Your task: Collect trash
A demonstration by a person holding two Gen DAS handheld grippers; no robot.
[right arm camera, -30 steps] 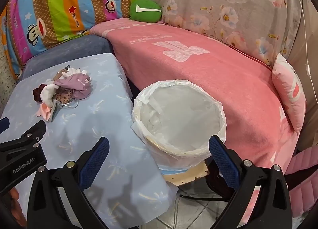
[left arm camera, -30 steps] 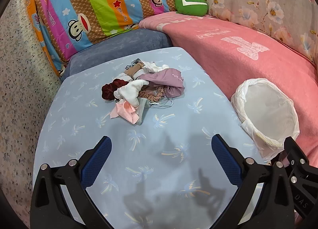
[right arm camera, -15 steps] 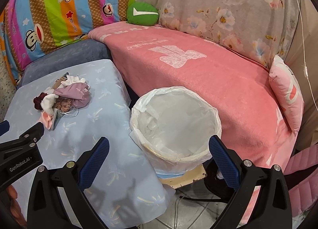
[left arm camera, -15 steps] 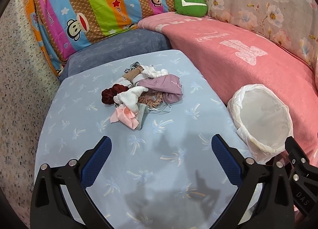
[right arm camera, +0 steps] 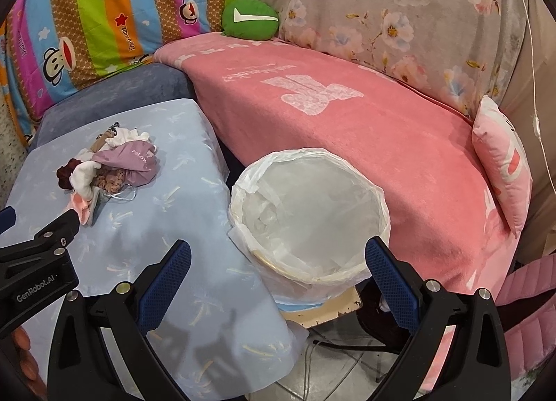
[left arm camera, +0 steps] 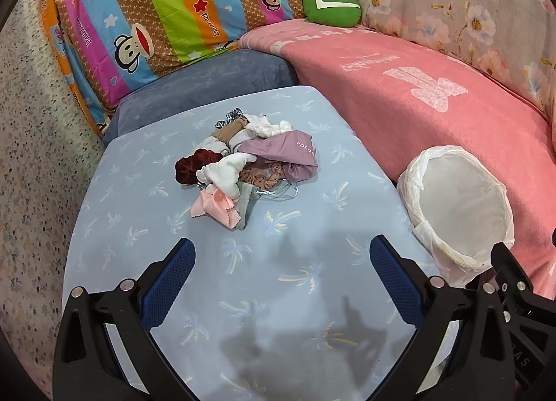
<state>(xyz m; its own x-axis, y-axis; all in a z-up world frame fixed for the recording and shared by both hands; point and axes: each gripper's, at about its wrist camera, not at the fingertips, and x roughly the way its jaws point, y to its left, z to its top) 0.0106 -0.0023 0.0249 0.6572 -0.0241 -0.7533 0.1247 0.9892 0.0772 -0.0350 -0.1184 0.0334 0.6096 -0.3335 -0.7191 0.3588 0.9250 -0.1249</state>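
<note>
While the pile of trash (left arm camera: 248, 171) lies heaped on the pale blue palm-print tabletop (left arm camera: 295, 282), it sits ahead of the left gripper (left arm camera: 282, 263), slightly toward its left finger and apart from both fingers (left arm camera: 170, 282). This pile is a tangle of soft scraps: a mauve pouch (left arm camera: 285, 154) with white lettering on its far right side, a dark red scrunchie (left arm camera: 189, 166) on its left, white cloth (left arm camera: 226, 173) in the middle and a pink swatch with pinked edges (left arm camera: 217, 206) nearest the fingers. From the right wrist view the same heap (right arm camera: 111, 168) lies far to the left of the right gripper (right arm camera: 278, 262), beyond its left finger. Both grippers have their blue-padded fingers spread wide and hold nothing. A trash bin lined with a white bag (right arm camera: 309, 223) stands just off the tabletop's right edge, framed between the right gripper's fingers (right arm camera: 391, 282) and just ahead of them; in the left wrist view it (left arm camera: 458, 216) is to the right of the right finger. Behind the bin and tabletop runs a pink blanket (right arm camera: 347, 115) with white lettering, a green cushion (left arm camera: 332, 6) at its far end, a striped monkey-print quilt (left arm camera: 156, 8) to the far left and a floral cloth (right arm camera: 399, 11) behind.
</note>
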